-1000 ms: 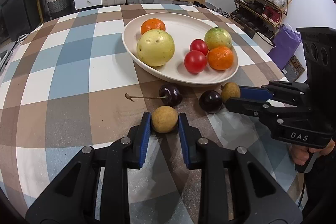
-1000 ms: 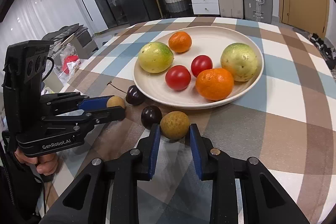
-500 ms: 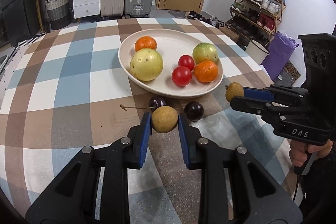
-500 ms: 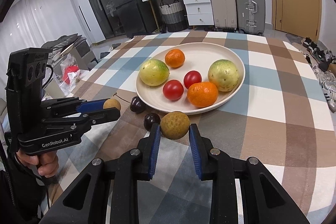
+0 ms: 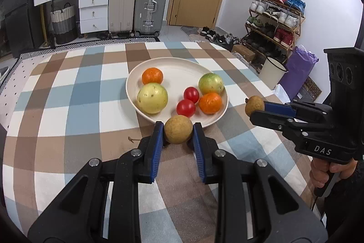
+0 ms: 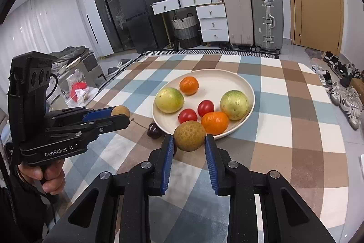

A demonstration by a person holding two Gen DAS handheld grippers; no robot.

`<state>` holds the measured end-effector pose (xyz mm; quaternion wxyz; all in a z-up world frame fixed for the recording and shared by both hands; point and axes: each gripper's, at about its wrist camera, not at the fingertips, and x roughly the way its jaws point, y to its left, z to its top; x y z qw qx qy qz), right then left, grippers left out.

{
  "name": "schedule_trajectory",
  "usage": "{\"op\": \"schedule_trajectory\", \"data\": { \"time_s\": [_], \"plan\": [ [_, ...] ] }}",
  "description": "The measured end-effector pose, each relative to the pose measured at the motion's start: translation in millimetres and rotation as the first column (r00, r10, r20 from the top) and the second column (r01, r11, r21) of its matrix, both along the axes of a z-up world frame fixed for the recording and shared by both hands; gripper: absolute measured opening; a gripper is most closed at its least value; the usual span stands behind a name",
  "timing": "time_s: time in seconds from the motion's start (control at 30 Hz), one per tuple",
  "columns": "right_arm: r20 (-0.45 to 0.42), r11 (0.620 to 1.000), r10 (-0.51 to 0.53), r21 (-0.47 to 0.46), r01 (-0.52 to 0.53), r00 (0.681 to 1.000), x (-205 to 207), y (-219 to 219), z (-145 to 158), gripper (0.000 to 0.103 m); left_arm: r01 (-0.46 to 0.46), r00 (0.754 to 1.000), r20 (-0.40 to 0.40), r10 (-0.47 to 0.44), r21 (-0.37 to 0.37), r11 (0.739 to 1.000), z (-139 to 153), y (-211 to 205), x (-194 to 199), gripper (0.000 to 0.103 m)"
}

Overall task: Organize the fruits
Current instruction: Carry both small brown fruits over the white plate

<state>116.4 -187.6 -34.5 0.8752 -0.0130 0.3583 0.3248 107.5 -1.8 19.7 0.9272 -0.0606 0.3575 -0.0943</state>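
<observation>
The left gripper [image 5: 178,131] is clamped on a brown longan [image 5: 178,132], held above the checked tablecloth [image 5: 68,111] just before the cream plate [image 5: 177,67] of oranges, guavas and tomatoes; at right, the right gripper [image 6: 189,140] pinches a second longan [image 6: 189,135], near a dark cherry [image 6: 154,129]

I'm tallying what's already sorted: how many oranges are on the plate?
2. One orange sits at the plate's far left, behind a yellow-green fruit; the other orange lies near its front right rim, beside two tomatoes.
</observation>
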Motion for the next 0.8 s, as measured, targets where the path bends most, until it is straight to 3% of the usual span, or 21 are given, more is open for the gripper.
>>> {"op": "schedule_trajectory", "data": {
  "time_s": [0.33, 0.8],
  "plan": [
    [0.035, 1.000, -0.018, 0.016, 0.017, 0.999, 10, -2, 18, 0.028, -0.003, 0.999, 0.044, 0.003, 0.008, 1.000, 19, -5, 8, 0.023],
    [0.027, 0.998, -0.052, 0.019, 0.052, 0.998, 40, 8, 14, 0.028, -0.001, 0.999, 0.035, 0.001, 0.006, 1.000, 14, -12, 41, 0.023]
  ]
}}
